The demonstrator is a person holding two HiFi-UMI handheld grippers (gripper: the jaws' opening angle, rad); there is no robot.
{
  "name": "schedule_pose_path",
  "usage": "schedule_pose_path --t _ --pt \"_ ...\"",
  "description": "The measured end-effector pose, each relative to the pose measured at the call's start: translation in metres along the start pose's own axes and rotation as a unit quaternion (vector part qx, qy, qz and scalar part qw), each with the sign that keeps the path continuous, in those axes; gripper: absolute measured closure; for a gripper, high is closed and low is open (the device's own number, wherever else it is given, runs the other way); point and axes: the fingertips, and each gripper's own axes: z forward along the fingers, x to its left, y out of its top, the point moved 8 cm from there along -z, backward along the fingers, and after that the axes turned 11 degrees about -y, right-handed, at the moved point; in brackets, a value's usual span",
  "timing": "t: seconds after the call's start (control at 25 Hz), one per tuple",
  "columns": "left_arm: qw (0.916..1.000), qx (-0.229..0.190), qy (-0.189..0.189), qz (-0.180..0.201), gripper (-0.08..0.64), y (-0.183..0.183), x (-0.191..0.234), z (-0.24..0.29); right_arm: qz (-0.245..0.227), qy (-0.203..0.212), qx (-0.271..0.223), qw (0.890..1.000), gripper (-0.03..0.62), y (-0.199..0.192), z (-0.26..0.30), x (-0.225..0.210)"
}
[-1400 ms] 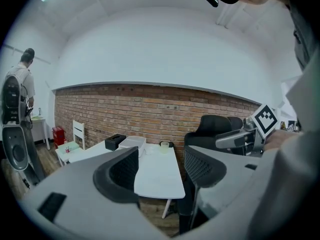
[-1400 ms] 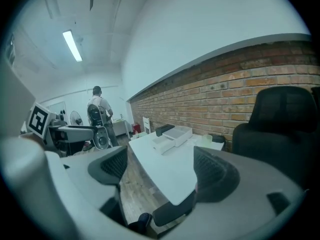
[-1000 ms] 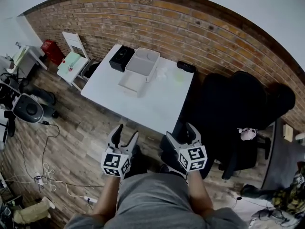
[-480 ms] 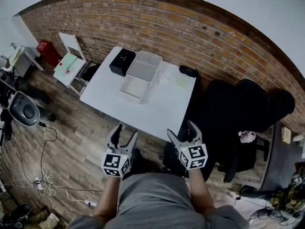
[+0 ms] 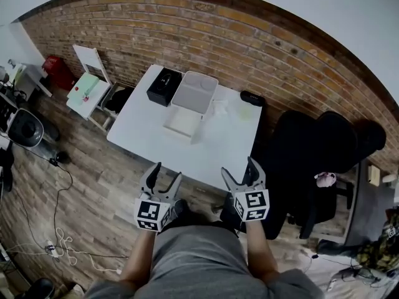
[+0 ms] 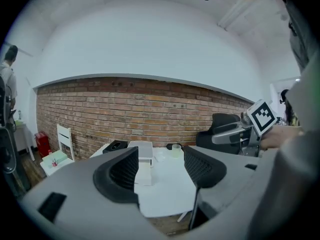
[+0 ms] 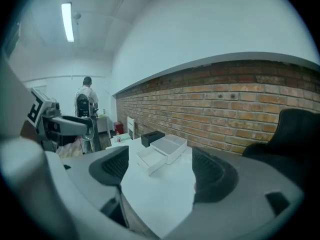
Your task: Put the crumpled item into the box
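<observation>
A white table (image 5: 212,145) stands ahead of me against the brick wall. On it are an open grey-white box (image 5: 195,91), a flat white lid (image 5: 182,123) in front of it, and a pale crumpled item (image 5: 218,108) just right of the box. My left gripper (image 5: 166,172) and right gripper (image 5: 237,167) hang open and empty short of the table's near edge. The left gripper view shows the box (image 6: 143,150) and crumpled item (image 6: 160,154) far beyond its open gripper (image 6: 160,166). In the right gripper view, the box (image 7: 170,146) lies beyond that open gripper (image 7: 157,166).
A black case (image 5: 164,86) sits left of the box; a pale green cup (image 5: 244,111) and a black object (image 5: 252,98) sit at the table's far right. A black office chair (image 5: 312,161) stands right of the table, a white chair (image 5: 87,83) to its left. Cables (image 5: 56,229) cross the floor.
The head view has shifted, so the table sits a little further right and lower in the picture. Both grippers stay open, held in front of the body.
</observation>
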Motion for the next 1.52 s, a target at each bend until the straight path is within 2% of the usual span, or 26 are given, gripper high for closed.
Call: schedule_pose_path --t 0.36,0.64,1.16,1.32,1.52 --pt "0.9997 0.004 -0.022 0.008 0.288 0.009 0.037 0.002 0.024 -0.022 0.015 0.999 0.189 0.0 0.014 0.017" --pt "0.9989 0.02 -0.042 -0.001 0.288 0.013 0.045 0.021 0.054 -0.03 0.028 0.998 0.196 0.002 0.038 0.001" --pt "0.9995 0.006 -0.025 -0.018 0.289 0.035 0.092 0.073 0.062 -0.021 0.043 0.997 0.221 0.019 0.129 -0.026" --pt "0.9993 0.018 -0.027 -0.018 0.288 0.033 0.103 0.088 0.067 -0.027 0.052 0.996 0.222 0.018 0.156 -0.037" --pt "0.999 0.023 -0.027 -0.028 0.289 0.03 0.115 0.105 0.096 -0.034 0.071 0.992 0.238 0.008 0.189 -0.055"
